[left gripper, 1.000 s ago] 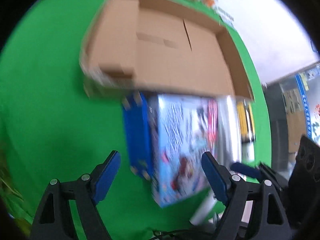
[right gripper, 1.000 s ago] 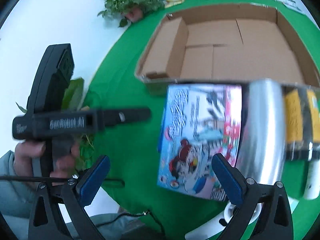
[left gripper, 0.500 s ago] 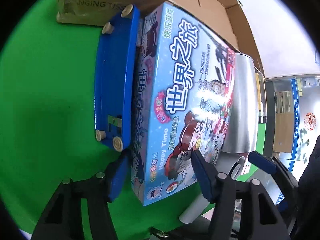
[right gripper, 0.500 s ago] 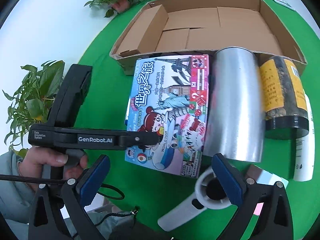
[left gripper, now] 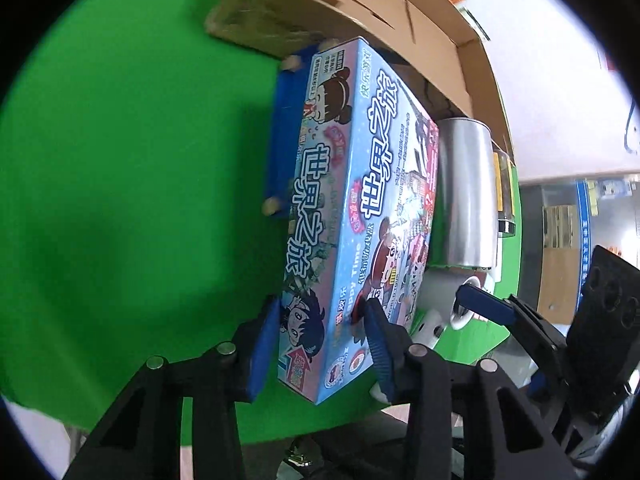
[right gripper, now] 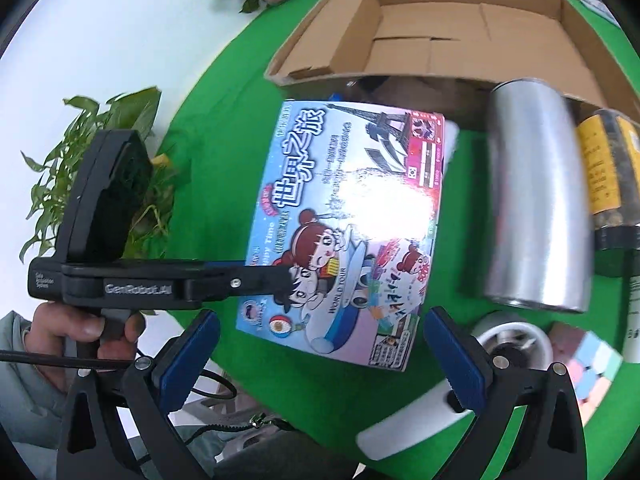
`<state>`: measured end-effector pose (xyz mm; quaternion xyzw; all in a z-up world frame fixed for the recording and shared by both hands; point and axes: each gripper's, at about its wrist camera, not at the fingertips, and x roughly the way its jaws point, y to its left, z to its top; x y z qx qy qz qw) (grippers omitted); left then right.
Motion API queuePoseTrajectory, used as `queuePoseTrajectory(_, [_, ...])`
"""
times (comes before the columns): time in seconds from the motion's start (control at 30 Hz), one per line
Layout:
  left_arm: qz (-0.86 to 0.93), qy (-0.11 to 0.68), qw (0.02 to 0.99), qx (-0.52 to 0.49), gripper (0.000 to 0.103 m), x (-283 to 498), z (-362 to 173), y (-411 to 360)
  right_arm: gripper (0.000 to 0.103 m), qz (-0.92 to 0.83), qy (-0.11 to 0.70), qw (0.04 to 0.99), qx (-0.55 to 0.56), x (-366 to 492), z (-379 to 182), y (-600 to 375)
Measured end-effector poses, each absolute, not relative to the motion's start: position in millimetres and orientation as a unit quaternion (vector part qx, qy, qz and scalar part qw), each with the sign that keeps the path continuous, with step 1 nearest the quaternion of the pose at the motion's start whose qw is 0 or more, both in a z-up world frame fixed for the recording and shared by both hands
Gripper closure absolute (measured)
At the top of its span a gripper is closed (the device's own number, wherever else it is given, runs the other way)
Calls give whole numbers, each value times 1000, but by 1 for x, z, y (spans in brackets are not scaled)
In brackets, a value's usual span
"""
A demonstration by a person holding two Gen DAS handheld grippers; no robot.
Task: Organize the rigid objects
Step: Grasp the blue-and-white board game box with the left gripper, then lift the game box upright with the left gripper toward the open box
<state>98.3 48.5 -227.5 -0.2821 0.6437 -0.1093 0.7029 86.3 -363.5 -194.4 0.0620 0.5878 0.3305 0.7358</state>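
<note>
Left claw (left gripper: 320,344) closed on the near end of the game box (left gripper: 360,208), one blue pad on the box's side face, the other on its printed top. Box tilted, its near corner raised off the green desk (left gripper: 120,160); its far end lay toward the open carton (right gripper: 460,40). A blue board (left gripper: 280,140) with pale pegs lay against the box's left side, partly under it. From the right wrist view, the left claw (right gripper: 280,276) reached in from the left, its black finger across the box (right gripper: 352,216) top near the cartoon girl; a hand (right gripper: 84,324) gripped its handle. Right claw (right gripper: 320,356) wide open, holding nothing, hovering just short of the box's near edge. Silver can (right gripper: 536,200) lay on its side just right of the box, a yellow-labelled jar (right gripper: 608,172) beside that. White handled thing (right gripper: 508,344) and a pastel cube (right gripper: 588,368) sat near the right pad. Carton interior looked bare of goods. Potted plants (right gripper: 120,160) stood off the desk's left edge.
</note>
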Motion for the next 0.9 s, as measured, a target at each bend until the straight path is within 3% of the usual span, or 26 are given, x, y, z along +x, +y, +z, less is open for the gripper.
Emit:
queuePoseTrajectory(0.3, [-64, 651, 700, -288, 59, 85, -241, 87, 1, 320, 607, 725, 50, 82, -216, -313])
queuePoseTrajectory(0.43, [-96, 637, 711, -282, 31, 108, -242, 94, 1, 308, 602, 737, 24, 96, -226, -285])
queuePoseTrajectory(0.53, [-131, 623, 712, -297, 22, 124, -248, 92, 1, 291, 613, 735, -4, 104, -241, -267])
queuePoseTrajectory(0.9, [-165, 629, 706, -282, 26, 137, -248, 71, 1, 266, 625, 734, 19, 103, -238, -224])
